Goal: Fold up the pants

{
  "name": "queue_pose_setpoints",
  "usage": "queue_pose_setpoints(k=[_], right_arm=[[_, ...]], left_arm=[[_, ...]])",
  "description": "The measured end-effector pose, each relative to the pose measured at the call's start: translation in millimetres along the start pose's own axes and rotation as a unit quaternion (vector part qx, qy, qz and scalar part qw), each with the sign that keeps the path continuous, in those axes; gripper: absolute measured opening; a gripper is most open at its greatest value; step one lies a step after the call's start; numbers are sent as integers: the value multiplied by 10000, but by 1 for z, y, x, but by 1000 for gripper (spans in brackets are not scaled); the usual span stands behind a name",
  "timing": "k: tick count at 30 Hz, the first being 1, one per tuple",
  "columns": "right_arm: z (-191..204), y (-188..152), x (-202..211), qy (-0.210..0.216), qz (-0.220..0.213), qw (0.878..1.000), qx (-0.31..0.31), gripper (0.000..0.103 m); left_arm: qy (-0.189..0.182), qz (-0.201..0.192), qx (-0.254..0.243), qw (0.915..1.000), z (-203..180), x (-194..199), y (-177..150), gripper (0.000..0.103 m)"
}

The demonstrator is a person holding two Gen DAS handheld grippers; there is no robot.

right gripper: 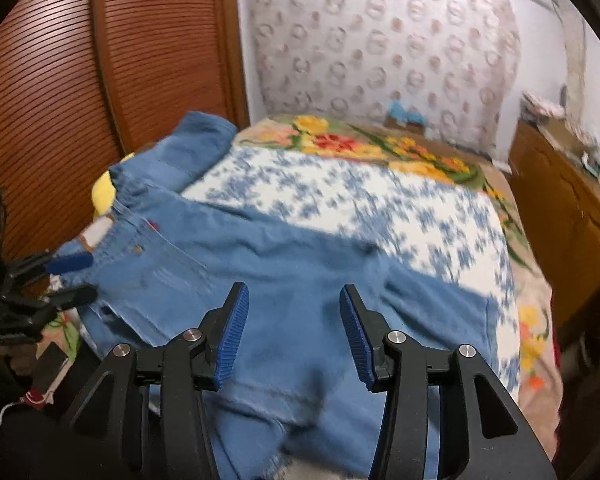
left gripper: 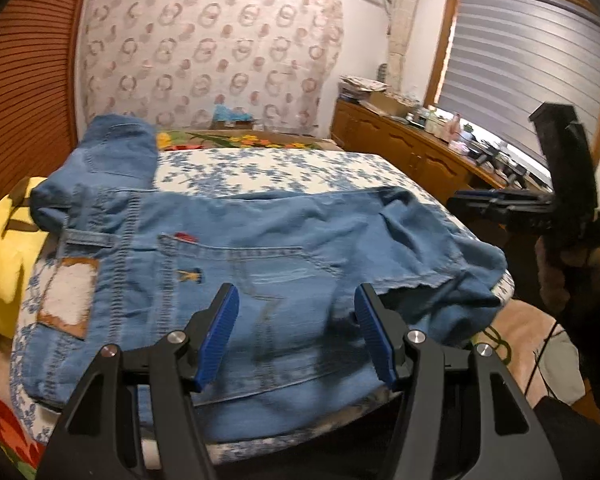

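Note:
Blue denim pants [left gripper: 228, 240] lie spread across the near end of the bed, waistband to the left, back pocket facing up, frayed hem at the right. They also show in the right wrist view [right gripper: 292, 280]. My left gripper [left gripper: 296, 320] is open and empty, hovering just above the seat of the pants. My right gripper [right gripper: 294, 320] is open and empty above the leg part near the hem. It also shows in the left wrist view [left gripper: 496, 200] at the right, off the bed's edge. The left gripper shows at the left in the right wrist view [right gripper: 74, 276].
The bed has a blue-flowered white cover [left gripper: 284, 168] and a floral blanket [right gripper: 380, 144] beyond. A yellow plush toy [left gripper: 4, 264] lies under the waistband at the left. A wooden louvred wardrobe [right gripper: 100, 60] stands left; a cluttered wooden dresser [left gripper: 400, 144] stands right.

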State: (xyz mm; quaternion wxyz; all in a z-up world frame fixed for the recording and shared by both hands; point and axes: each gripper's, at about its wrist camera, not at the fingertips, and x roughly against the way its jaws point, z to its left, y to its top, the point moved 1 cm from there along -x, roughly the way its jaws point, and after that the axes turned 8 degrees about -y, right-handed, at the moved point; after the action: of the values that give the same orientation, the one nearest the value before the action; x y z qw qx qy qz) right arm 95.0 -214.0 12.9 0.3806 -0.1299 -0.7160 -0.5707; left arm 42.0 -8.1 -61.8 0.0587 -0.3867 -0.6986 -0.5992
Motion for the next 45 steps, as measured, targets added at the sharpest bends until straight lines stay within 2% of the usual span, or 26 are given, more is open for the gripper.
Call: queue_pose_setpoints(k=[5, 12, 16, 17, 19, 21, 22, 26, 31, 35, 41, 45], right_arm=[[-15, -26, -5, 36, 233, 9993, -287, 49], [-21, -41, -16, 151, 455, 9975, -513, 49], [-20, -43, -23, 334, 552, 9962, -587, 49], [-20, -43, -26, 381, 591, 9958, -586, 49], [-18, -42, -31, 462, 678, 9950, -572, 36], [-15, -39, -35, 536, 727, 9947, -493, 10], [-13, -36, -34, 534, 694, 9953, -414, 8], [-2, -13, -14, 674, 272, 9973, -135, 3], [24, 38, 15, 721, -317, 9967, 217, 3], [53, 77, 19, 922, -625, 9928, 442, 3], [117, 124, 3, 1312, -799, 9852, 755, 2], [157, 144, -15, 1355, -813, 9829, 949, 2]], left_arm=[[-283, 158, -164, 9993, -16, -11, -3, 60], [-305, 363, -216, 9986, -19, -31, -2, 58], [-385, 337, -327, 9982, -19, -37, 2, 30], [-432, 356, -324, 9979, -18, -39, 3, 18], [-455, 373, -340, 9977, -18, -42, 6, 11], [-444, 318, -352, 9979, -17, -41, 7, 4], [-467, 256, -333, 9980, -17, -37, 9, 4], [-445, -18, -286, 9986, -16, -14, 18, 3], [-367, -475, -240, 9979, -7, 29, 31, 3], [-161, -771, -156, 9968, 11, 65, 39, 3], [191, -976, 183, 9949, 51, 101, 34, 4], [347, -854, 407, 9949, 75, 103, 23, 4]])
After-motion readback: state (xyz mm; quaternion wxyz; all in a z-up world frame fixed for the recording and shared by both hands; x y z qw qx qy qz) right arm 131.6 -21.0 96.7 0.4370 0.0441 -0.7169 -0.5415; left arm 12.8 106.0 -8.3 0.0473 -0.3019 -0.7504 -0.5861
